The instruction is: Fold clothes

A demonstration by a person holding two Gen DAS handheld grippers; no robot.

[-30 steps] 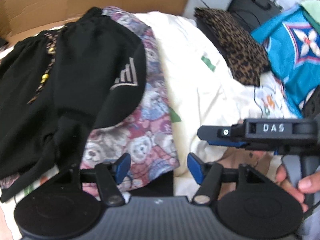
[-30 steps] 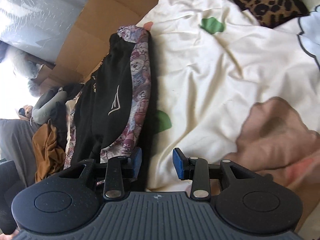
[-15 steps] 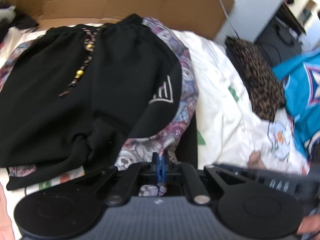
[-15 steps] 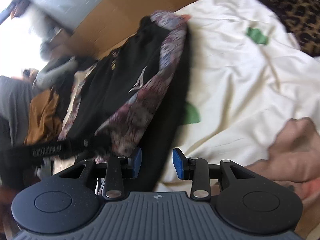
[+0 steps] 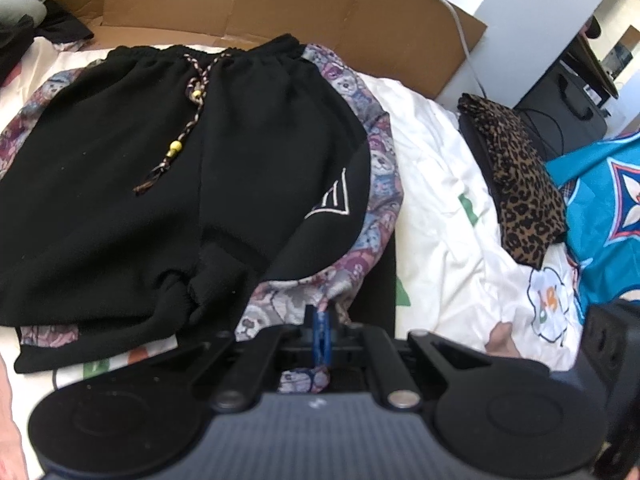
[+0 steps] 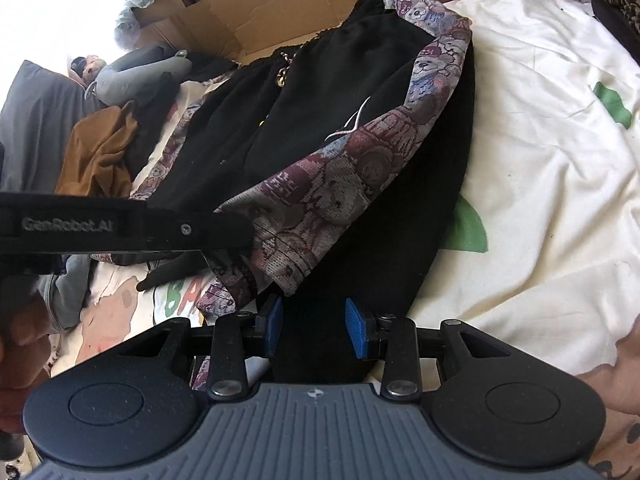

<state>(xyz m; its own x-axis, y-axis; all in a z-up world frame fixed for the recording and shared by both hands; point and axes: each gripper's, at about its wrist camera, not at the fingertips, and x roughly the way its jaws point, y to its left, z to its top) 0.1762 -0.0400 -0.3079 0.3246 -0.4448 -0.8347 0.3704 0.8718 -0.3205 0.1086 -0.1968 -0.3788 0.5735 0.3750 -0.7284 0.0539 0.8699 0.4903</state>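
Black shorts [image 5: 168,168] with bear-print side panels, a beaded drawstring [image 5: 176,148] and a white logo lie flat on the bed. My left gripper [image 5: 322,336] is shut on the bear-print hem [image 5: 288,300] at the near right leg. In the right wrist view the same gripper [image 6: 224,236] reaches in from the left and pinches that hem. My right gripper [image 6: 314,328] stands open just past that hem corner. Black cloth [image 6: 400,220] lies under and between its blue pads [image 6: 356,334], which do not press on it.
Flattened cardboard [image 5: 240,4] backs the bed. A leopard-print cloth [image 5: 520,184] and a teal garment [image 5: 600,208] lie to the right on the white printed sheet [image 5: 440,200]. A brown garment [image 6: 96,156] and a grey cushion [image 6: 140,72] sit at the far left.
My left gripper went from open to shut on the bear-print hem and drew back slightly. My right gripper slid left toward the shorts' edge and rolled, its jaws unchanged.
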